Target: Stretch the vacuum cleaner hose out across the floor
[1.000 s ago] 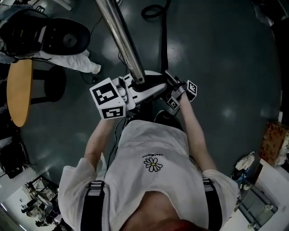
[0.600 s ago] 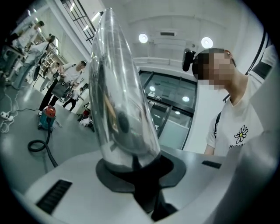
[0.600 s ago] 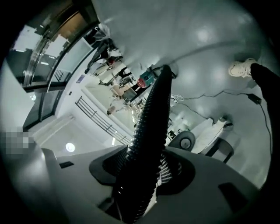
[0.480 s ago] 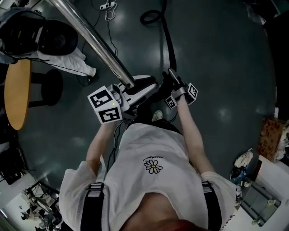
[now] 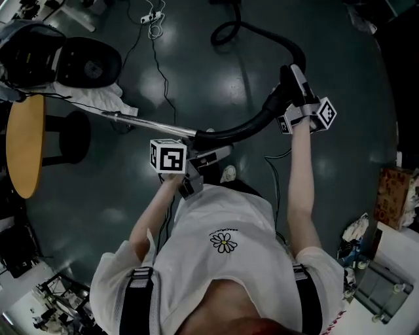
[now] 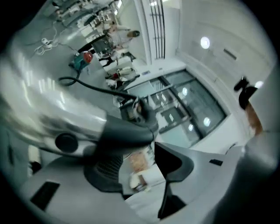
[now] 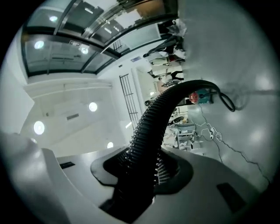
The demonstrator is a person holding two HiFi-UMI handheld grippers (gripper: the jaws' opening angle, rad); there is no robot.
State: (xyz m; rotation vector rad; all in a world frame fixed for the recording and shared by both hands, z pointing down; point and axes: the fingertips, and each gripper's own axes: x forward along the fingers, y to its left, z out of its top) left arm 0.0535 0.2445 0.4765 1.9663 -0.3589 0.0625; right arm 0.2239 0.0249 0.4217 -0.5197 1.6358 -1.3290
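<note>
The black ribbed vacuum hose [image 5: 252,124] arcs from the wand's handle up to my right gripper [image 5: 293,82], then runs on to a loop on the floor at the top. My right gripper [image 7: 140,162] is shut on the hose [image 7: 162,109], and its jaws have just been closing further. The metal wand [image 5: 144,123] points left. My left gripper [image 5: 209,156] is below the handle. In the left gripper view its jaws [image 6: 140,162] have just been opening. The dark handle cuff [image 6: 127,131] rests against one jaw and the other stands apart.
A round wooden table [image 5: 23,144] is at the left, with a black chair [image 5: 85,62] and a white cloth [image 5: 91,91] above it. A power strip with a cable [image 5: 154,16] lies at the top. Boxes and clutter [image 5: 393,203] line the right edge.
My right gripper has swung up and to the right with the hose, drawing it into a long arc. The wand has dropped from steep to pointing left. My left gripper has sunk and rolled.
</note>
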